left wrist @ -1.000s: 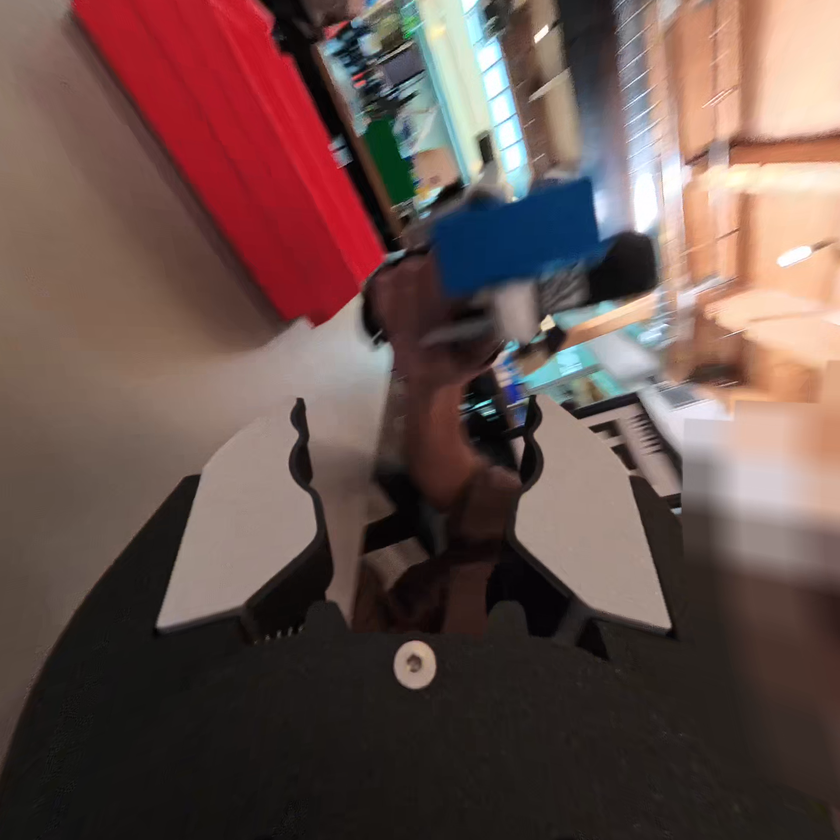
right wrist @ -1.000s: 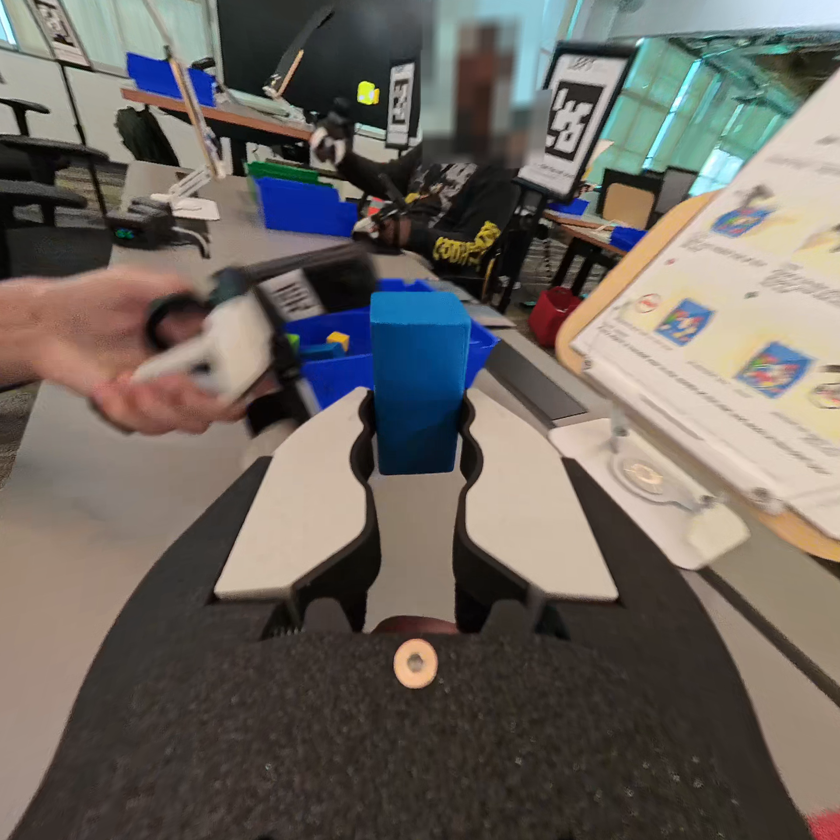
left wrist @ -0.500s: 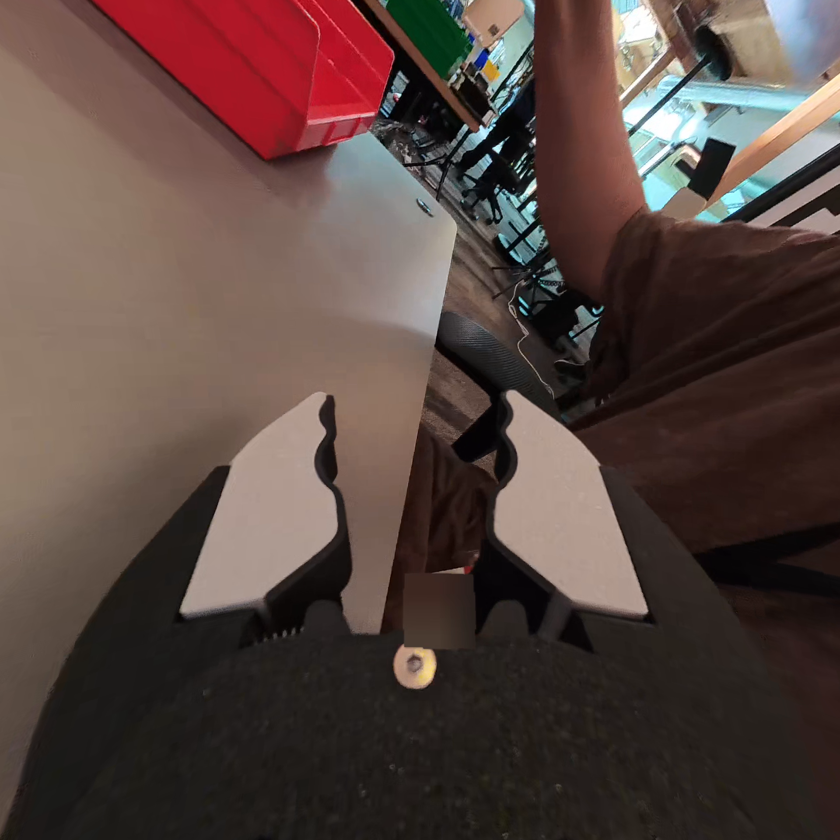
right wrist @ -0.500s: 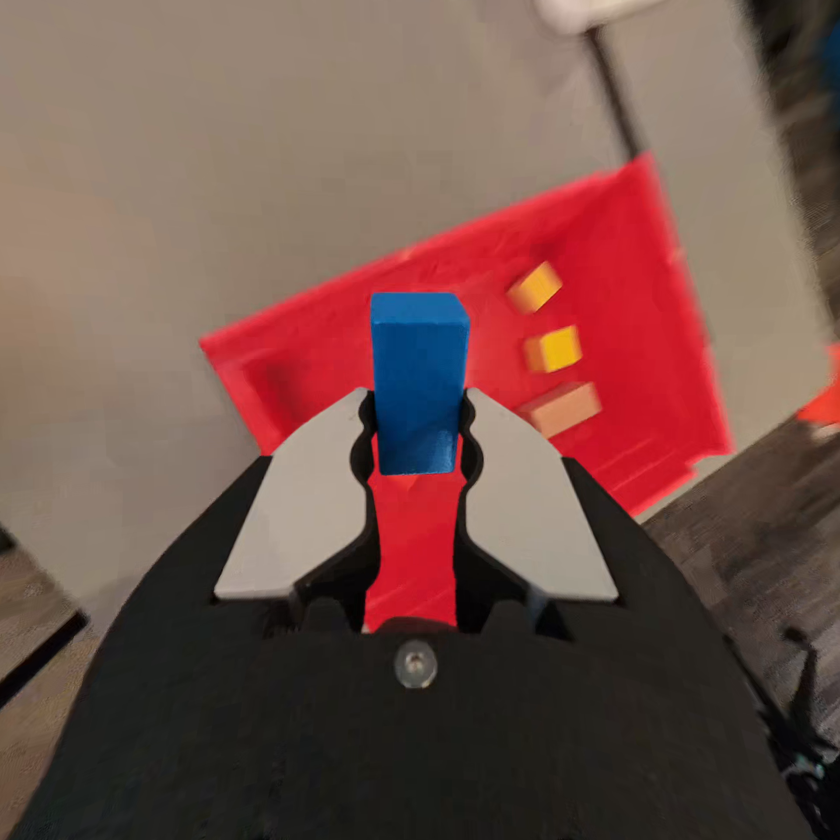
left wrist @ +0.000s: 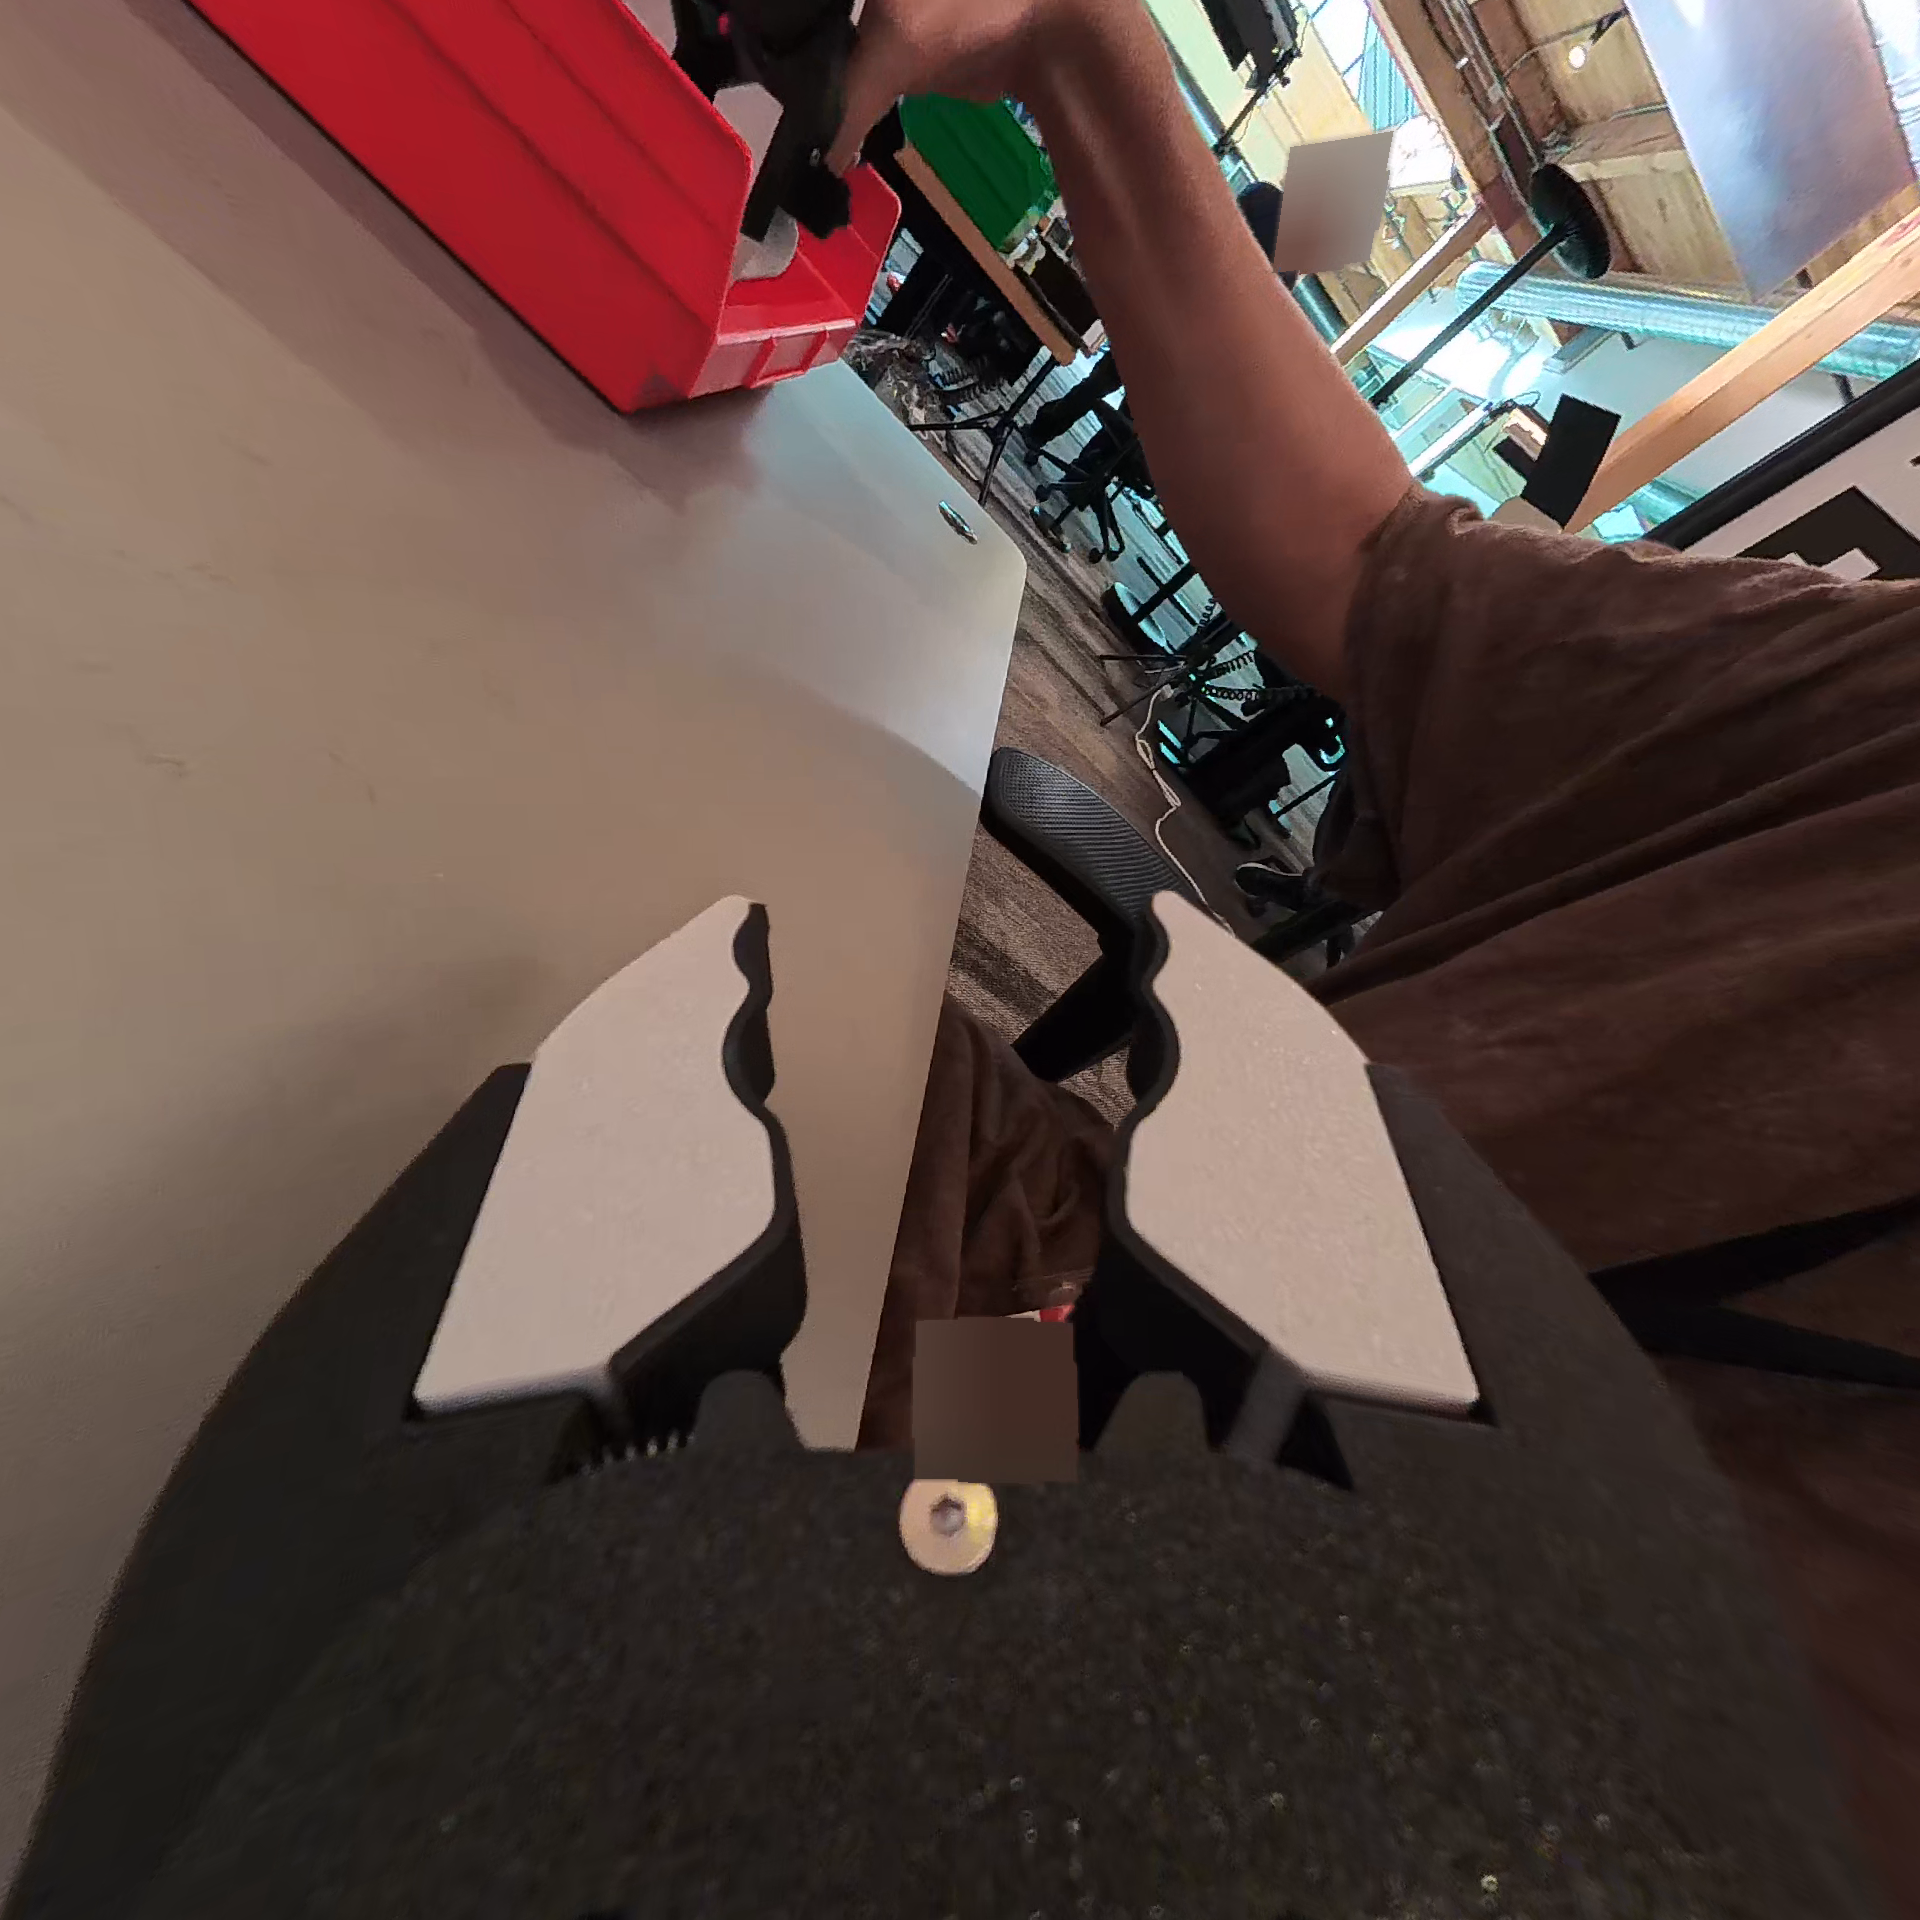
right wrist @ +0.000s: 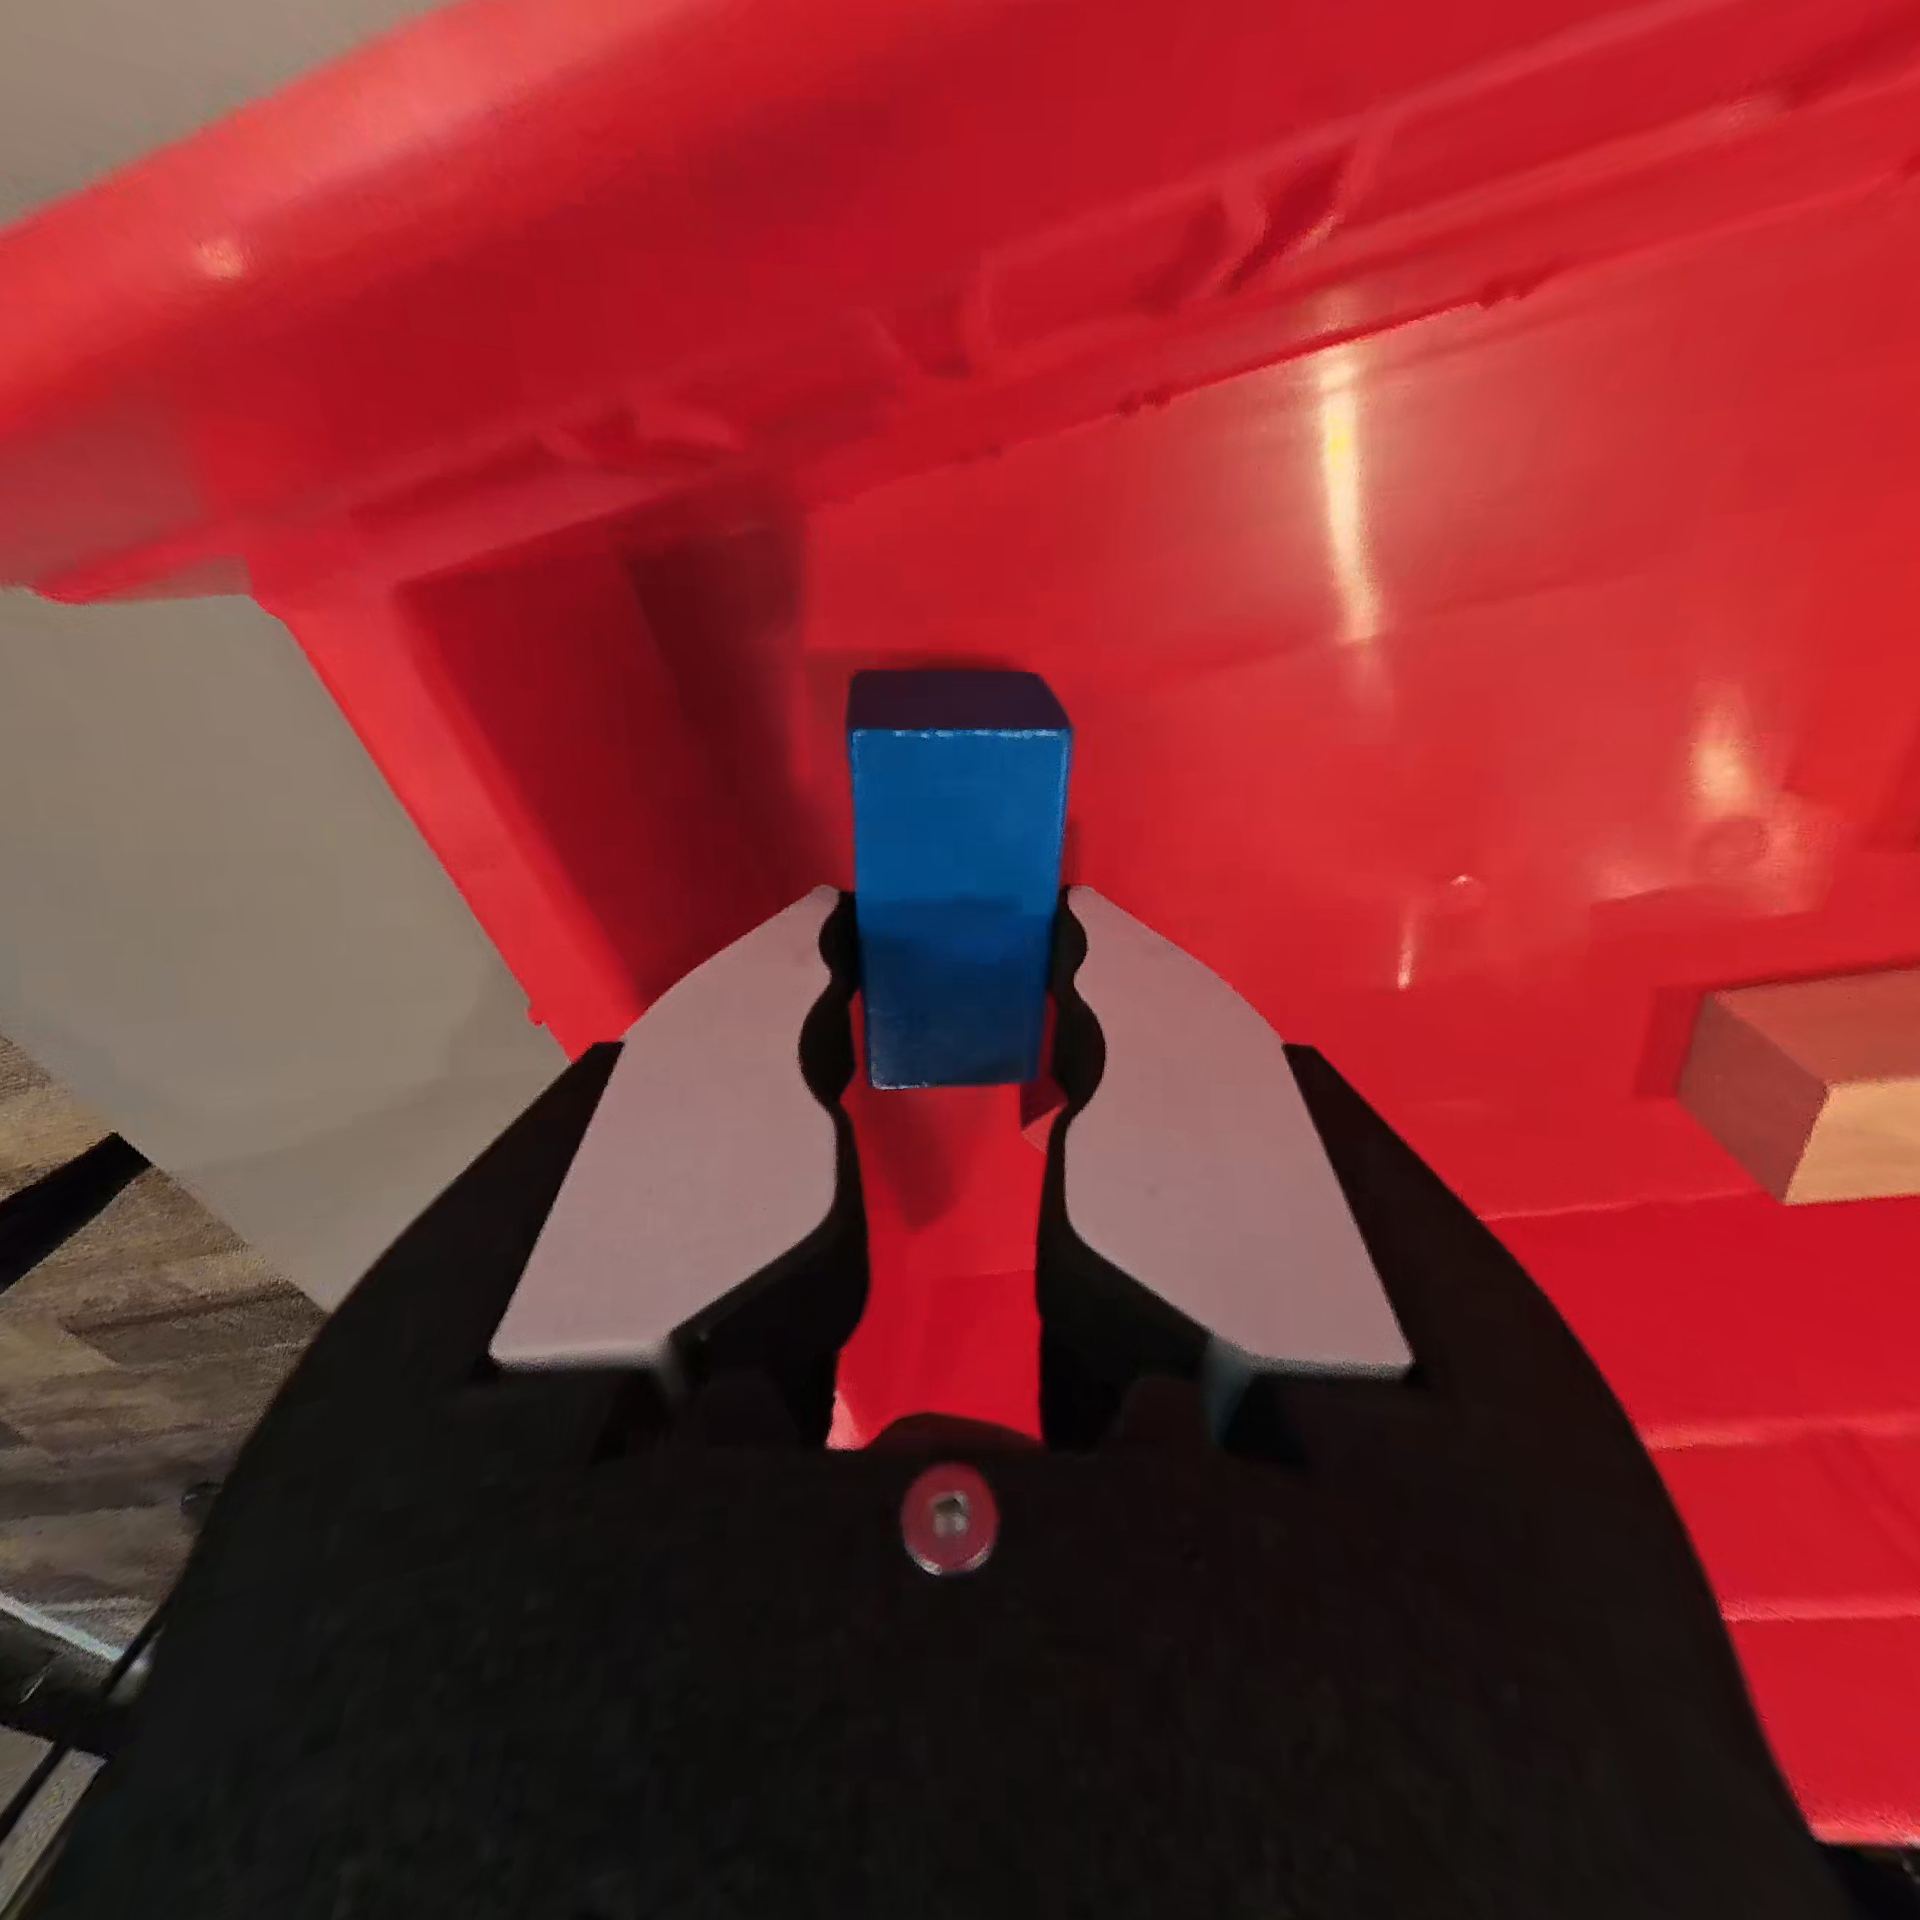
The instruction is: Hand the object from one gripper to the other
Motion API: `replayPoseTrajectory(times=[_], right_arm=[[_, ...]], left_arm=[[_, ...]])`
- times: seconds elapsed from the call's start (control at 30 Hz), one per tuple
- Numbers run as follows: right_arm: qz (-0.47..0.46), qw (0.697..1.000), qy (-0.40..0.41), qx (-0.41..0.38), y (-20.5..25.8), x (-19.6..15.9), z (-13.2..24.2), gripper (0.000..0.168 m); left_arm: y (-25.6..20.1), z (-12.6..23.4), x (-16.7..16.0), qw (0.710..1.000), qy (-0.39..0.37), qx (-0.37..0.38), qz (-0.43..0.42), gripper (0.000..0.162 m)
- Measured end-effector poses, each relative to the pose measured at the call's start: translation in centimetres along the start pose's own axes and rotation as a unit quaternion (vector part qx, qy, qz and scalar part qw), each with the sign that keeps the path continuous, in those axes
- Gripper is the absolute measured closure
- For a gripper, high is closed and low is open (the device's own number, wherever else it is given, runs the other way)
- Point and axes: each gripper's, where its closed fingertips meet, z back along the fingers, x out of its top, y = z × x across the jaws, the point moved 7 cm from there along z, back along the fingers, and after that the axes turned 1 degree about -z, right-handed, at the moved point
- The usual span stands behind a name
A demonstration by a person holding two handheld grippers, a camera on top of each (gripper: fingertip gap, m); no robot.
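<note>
A: Is there any brand, label or writing to read in these views?

B: None that can be made out. The blue block is plain painted wood, the red bin is bare glossy plastic, and the grey table is unmarked. Far right in the left wrist view there is a white board with bold black shapes, cut off by the frame edge.

A: What is the right gripper doing?

B: Its jaws are narrow, clamped on the lower half of the blue block, which stands upright between the tips and sticks out beyond them. It hangs inside the red bin, with the block's far end close to the bin's surface; contact cannot be judged. A bare wooden block lies in the bin to the right, well apart from the blue one.

A: And the left gripper?

B: Its jaws stand wide apart with nothing between them. It hovers over the near edge of the table, with a black chair and the person's brown shirt beyond. At the far end of the table the person's hand holds the other gripper over the red bin.
</note>
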Motion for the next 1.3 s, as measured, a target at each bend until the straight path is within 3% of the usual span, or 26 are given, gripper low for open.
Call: replayPoseTrajectory(times=[0.27, 0.3, 0.4, 0.47, 0.53, 0.63, 0.7, 0.8, 0.87, 0.93, 1.07, 1.2, 1.3], right_arm=[[0.015, 1.000, 0.018, -0.009, 0.0, -0.1, -1.1, 0.133], [0.009, 1.000, 0.009, -0.015, 0.0, -0.2, -0.9, 0.125], [-0.029, 0.997, -0.038, -0.066, 0.0, -0.8, 2.4, 0.117], [-0.071, 0.980, -0.136, -0.126, 1.0, -0.6, 7.0, 0.109], [-0.113, 0.937, -0.282, -0.174, 3.1, 0.1, 11.7, 0.110], [-0.160, 0.825, -0.518, -0.157, 8.2, 3.0, 14.6, 0.116], [-0.188, 0.756, -0.621, -0.084, 11.8, 5.9, 12.9, 0.121], [-0.192, 0.708, -0.679, -0.004, 16.3, 10.6, 7.7, 0.117], [-0.174, 0.706, -0.686, 0.003, 18.2, 12.8, 4.8, 0.117], [-0.154, 0.729, -0.667, -0.022, 19.1, 14.0, 2.9, 0.115], [-0.138, 0.729, -0.670, -0.021, 19.9, 14.6, 1.7, 0.113], [-0.115, 0.750, -0.651, -0.035, 20.5, 15.1, 1.1, 0.112], [-0.089, 0.769, -0.631, -0.060, 21.0, 15.4, 0.7, 0.111]], left_arm=[[0.2, -0.1, 0.1, 1.000, -0.007, 0.010, 0.005, 0.093], [0.3, -0.1, 0.1, 1.000, -0.005, 0.012, 0.003, 0.093], [0.3, 0.0, 0.2, 1.000, -0.010, 0.017, 0.000, 0.093], [0.3, 0.2, 0.3, 1.000, -0.016, 0.023, -0.001, 0.091], [0.4, 0.5, 0.5, 0.999, -0.024, 0.032, -0.008, 0.090], [0.4, 0.7, 0.7, 0.998, -0.029, 0.041, -0.022, 0.089], [0.6, 0.9, 0.7, 0.998, -0.022, 0.053, -0.026, 0.089], [0.8, 1.2, 0.5, 0.997, -0.003, 0.071, -0.033, 0.092], [0.8, 1.6, 0.6, 0.995, -0.005, 0.091, -0.047, 0.094], [0.8, 2.1, 0.7, 0.991, 0.002, 0.119, -0.064, 0.095], [0.7, 4.3, 2.0, 0.977, 0.021, 0.187, -0.100, 0.095], [2.2, 11.3, 5.7, 0.933, 0.051, 0.347, -0.086, 0.095], [5.5, 17.9, 7.9, 0.879, 0.084, 0.470, -0.001, 0.088]])
